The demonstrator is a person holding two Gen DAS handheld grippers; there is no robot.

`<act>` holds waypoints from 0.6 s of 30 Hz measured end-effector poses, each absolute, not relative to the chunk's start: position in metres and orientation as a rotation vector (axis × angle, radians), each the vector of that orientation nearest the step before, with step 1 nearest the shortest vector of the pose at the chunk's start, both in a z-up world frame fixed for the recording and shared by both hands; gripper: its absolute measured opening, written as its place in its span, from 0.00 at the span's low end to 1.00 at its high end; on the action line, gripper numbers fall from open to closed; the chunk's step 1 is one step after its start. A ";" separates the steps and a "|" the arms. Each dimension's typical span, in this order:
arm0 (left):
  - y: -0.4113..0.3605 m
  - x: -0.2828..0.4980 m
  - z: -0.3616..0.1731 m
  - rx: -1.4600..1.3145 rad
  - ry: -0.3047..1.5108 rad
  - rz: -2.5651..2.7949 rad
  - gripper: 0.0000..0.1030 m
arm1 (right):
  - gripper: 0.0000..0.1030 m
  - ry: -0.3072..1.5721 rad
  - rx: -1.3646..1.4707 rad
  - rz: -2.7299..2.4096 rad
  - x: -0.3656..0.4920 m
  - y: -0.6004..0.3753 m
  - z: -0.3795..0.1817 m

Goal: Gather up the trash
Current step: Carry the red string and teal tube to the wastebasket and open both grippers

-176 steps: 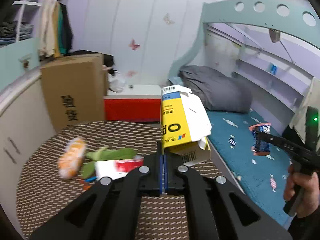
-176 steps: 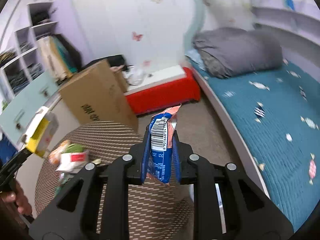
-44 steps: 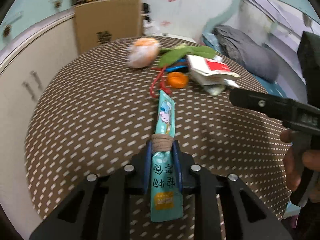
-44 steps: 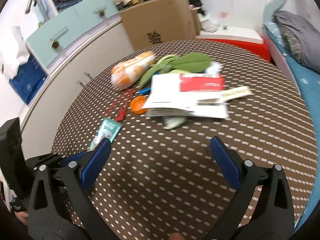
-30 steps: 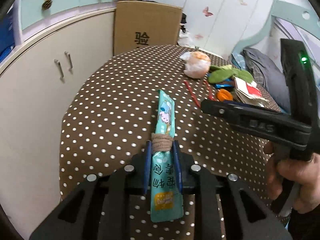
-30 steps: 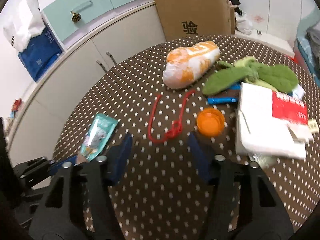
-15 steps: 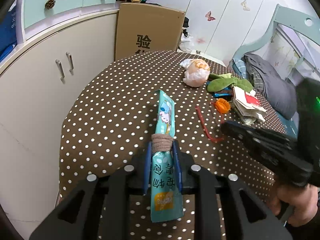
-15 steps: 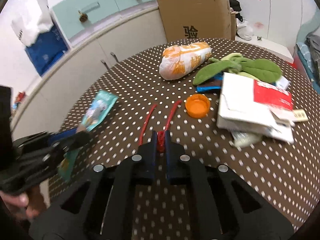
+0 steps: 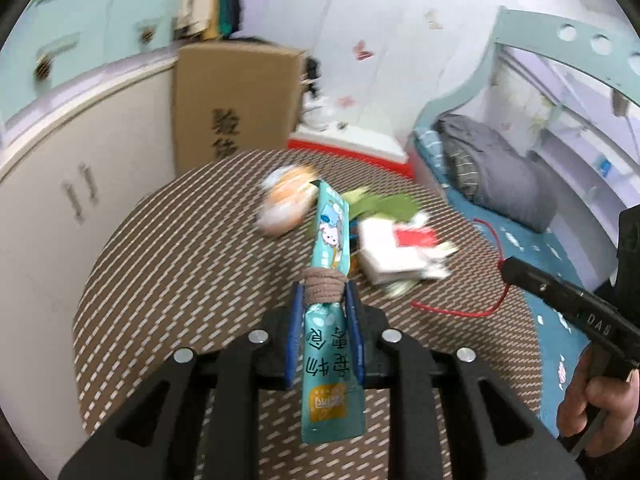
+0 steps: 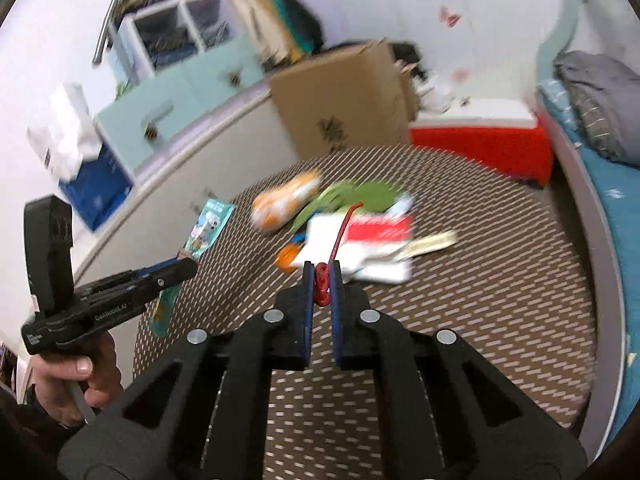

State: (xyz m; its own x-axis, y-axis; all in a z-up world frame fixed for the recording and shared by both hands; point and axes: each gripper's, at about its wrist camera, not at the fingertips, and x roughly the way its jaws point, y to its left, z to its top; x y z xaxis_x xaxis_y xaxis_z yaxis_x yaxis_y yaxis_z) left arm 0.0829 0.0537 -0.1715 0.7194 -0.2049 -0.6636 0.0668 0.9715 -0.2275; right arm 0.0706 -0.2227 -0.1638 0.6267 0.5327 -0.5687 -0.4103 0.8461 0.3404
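The round table with a brown, white-dotted cloth [image 9: 192, 264] carries the remaining clutter in its far half. A tall brown cardboard box [image 9: 236, 100] stands beyond the table's far-left edge, against the cream cabinets [image 9: 52, 168]. On the cloth, a stack of white papers with a red panel [image 10: 372, 248] lies near the centre; a green leaf-shaped item [image 10: 360, 196] and an orange-and-white plastic bag [image 10: 286, 200] lie behind it, toward the far edge, and a small orange round cap [image 10: 287, 258] sits beside the stack's left edge.

The left gripper [image 9: 325, 300] is clamped on a long teal snack sachet bound with a brown band [image 9: 328, 292], held clear above the table's near edge. The right gripper [image 10: 321, 280] has its fingers pressed together on a knotted red cord [image 10: 322, 276], whose loose length hangs free off the cloth.
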 end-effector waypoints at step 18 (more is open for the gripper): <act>-0.136 0.153 -0.128 -0.088 0.708 -0.498 0.20 | 0.07 0.570 0.322 0.107 0.075 -0.449 -0.137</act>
